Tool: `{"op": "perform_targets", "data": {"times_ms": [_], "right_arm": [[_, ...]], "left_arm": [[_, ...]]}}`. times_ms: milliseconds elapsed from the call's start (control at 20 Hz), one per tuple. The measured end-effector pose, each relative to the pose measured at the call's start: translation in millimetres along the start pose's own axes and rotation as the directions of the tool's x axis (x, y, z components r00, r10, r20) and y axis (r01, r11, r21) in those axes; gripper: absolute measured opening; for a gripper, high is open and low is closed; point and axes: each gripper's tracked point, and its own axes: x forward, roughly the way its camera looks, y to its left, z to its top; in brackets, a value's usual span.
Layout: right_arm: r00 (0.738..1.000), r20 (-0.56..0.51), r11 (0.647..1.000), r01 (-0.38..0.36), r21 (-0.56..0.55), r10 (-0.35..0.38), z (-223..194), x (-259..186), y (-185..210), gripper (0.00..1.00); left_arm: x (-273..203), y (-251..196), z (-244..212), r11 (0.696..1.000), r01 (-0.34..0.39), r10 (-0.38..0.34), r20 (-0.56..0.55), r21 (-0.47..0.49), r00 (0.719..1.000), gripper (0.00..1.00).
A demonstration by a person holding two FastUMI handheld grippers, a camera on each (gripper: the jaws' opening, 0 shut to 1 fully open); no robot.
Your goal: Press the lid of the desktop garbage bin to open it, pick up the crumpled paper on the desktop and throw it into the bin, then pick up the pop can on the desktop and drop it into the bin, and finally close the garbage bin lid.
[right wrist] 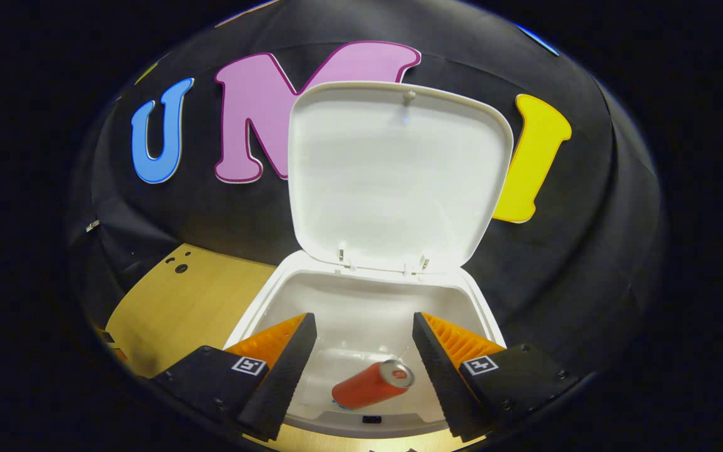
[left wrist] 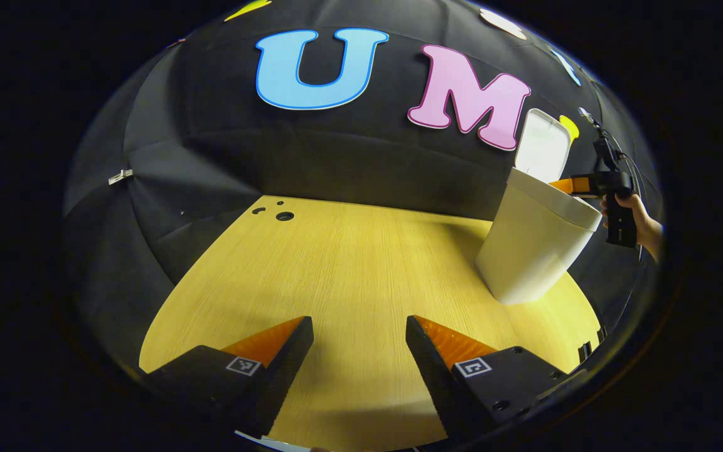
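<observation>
Right tool point(right wrist: 364, 326): fingers spread wide at the bottom of the right gripper view, nothing between them, poised directly over the open mouth of the garbage bin point(right wrist: 261, 307). In the gap between the fingers, at lower centre, the pop can point(right wrist: 374, 383) lies on its side at the bottom of the bin. The bin's lid point(right wrist: 399, 176) stands raised behind it, filling the centre of the frame, hinged at the bin's far rim. Left tool point(left wrist: 359, 329): fingers likewise wide apart and holding nothing, at the bottom of the left gripper view, above bare desk point(left wrist: 349, 263). In that view the bin stands at the right of the frame on the desk, well apart from the left tool, lid up; the right tool reaches over its rim from the far right, held by a hand point(left wrist: 634, 210).
</observation>
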Motion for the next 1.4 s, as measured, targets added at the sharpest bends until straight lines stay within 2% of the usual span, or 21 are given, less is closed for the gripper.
{"op": "perform_targets", "data": {"times_ms": [200,500,750,950,1200,1400], "right_arm": [[0.995,0.100,1.000,-0.002,-0.014,0.003,44.9,-23.4,1.2,0.98],[0.972,0.235,1.000,-0.005,-0.001,0.005,143.4,-60.3,-7.5,0.97],[0.944,0.328,0.999,0.032,-0.008,-0.027,208.3,-53.6,-20.2,0.97],[0.942,0.332,0.999,0.037,0.021,-0.042,229.5,-34.5,-18.7,0.96],[0.959,0.275,0.994,0.039,0.106,-0.067,238.4,6.7,-27.1,0.97],[0.976,0.202,0.988,0.056,0.146,-0.085,224.7,37.7,-34.8,0.97]], "left_arm": [[-3.4,-3.1,-1.0,1.000,0.007,-0.007,0.002,0.000,1.000,0.96],[-7.5,-1.7,-5.7,1.000,0.016,-0.016,-0.004,-0.005,1.000,0.96],[-7.4,3.7,-8.7,0.999,0.011,-0.011,-0.004,-0.036,1.000,0.96],[-10.2,12.5,-8.9,0.998,-0.008,0.008,0.003,-0.060,1.000,0.96],[-13.8,29.4,-13.7,0.994,-0.049,0.049,0.000,-0.099,0.999,0.96],[-18.9,41.0,-17.7,0.987,-0.086,0.087,0.000,-0.133,0.996,0.96]]}}
